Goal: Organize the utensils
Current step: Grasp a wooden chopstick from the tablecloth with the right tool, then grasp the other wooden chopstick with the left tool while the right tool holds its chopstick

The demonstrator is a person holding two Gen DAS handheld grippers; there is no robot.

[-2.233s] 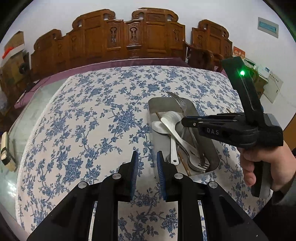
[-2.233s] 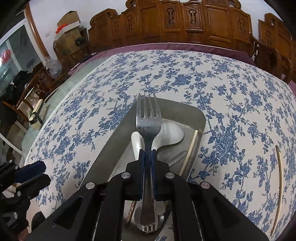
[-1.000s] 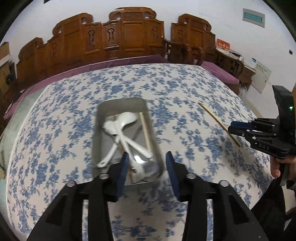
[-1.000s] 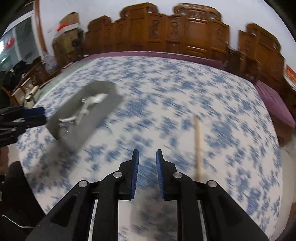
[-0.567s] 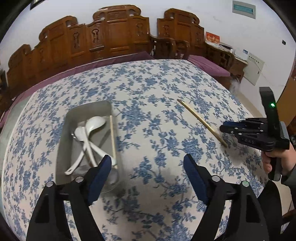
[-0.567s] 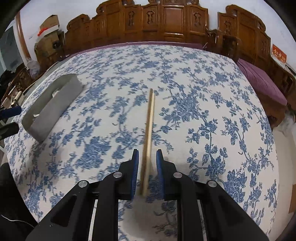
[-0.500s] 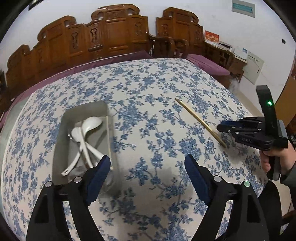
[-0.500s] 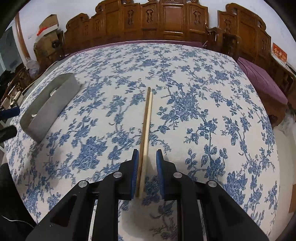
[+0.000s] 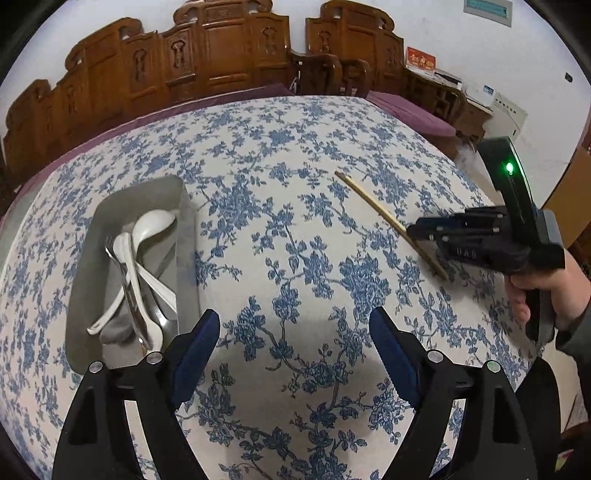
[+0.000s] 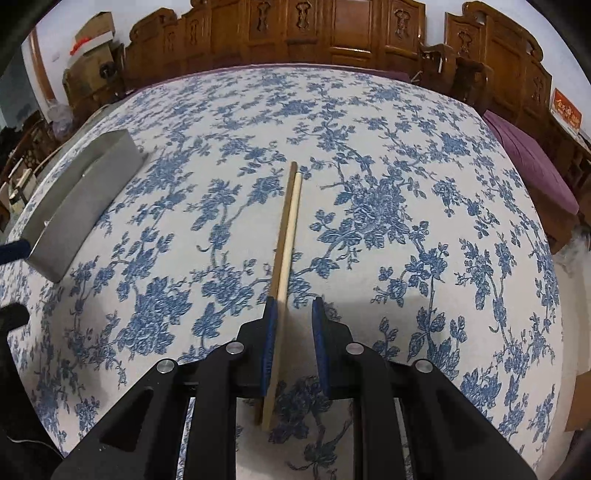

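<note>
A wooden chopstick [image 10: 286,251] lies on the blue-flowered tablecloth, its near end between the fingers of my right gripper [image 10: 293,306]. It sits close to the left pad, with a gap to the right pad, so the narrow jaws stand open around it. In the left wrist view the same chopstick [image 9: 384,214] runs under my right gripper [image 9: 415,232], lowered onto its near end. A metal tray [image 9: 140,186] holds white spoons [image 9: 155,221] and a fork [image 9: 110,249]. My left gripper [image 9: 293,321] hangs wide open over bare cloth, right of the tray.
A hand [image 9: 546,284] holds the right gripper at the table's right edge. Carved wooden chairs [image 9: 221,55] line the far side. The tray's side wall [image 10: 85,199] shows at the left of the right wrist view. Cardboard boxes [image 10: 92,33] stand far left.
My right gripper let the fork go into the tray, swung right and came down astride the chopstick. My left gripper opened wide and shifted right, off the tray.
</note>
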